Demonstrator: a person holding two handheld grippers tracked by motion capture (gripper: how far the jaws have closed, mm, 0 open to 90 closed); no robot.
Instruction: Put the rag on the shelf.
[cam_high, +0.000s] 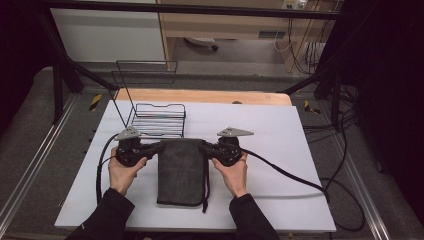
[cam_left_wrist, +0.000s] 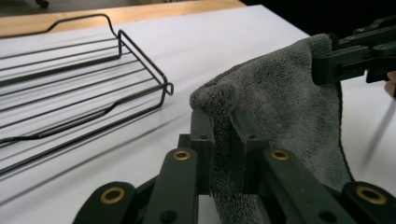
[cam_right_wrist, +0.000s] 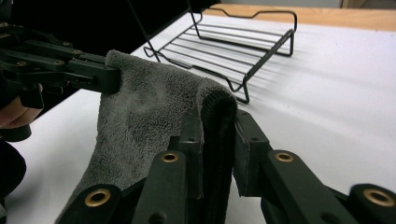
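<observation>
The left gripper (cam_high: 159, 146) is clamped on the towel's (cam_high: 181, 172) left far corner, the right gripper (cam_high: 205, 147) clamped on its right far corner. Held taut between the fingers, the far edge lifts while the rest lies on the table (cam_high: 280, 150), likely for folding. A rack (cam_high: 160, 119) stands just beyond the fingers

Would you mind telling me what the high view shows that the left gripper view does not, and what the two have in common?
High view: the person's two hands, left and right, black sleeves, the towel's whole folded length down to its near edge, and the floor around the white table.

Left gripper view: the left tool shut on a towel corner, seen close up between its jaws.

Both: the grey towel held at two top corners, the right tool, and the black wire rack.
</observation>
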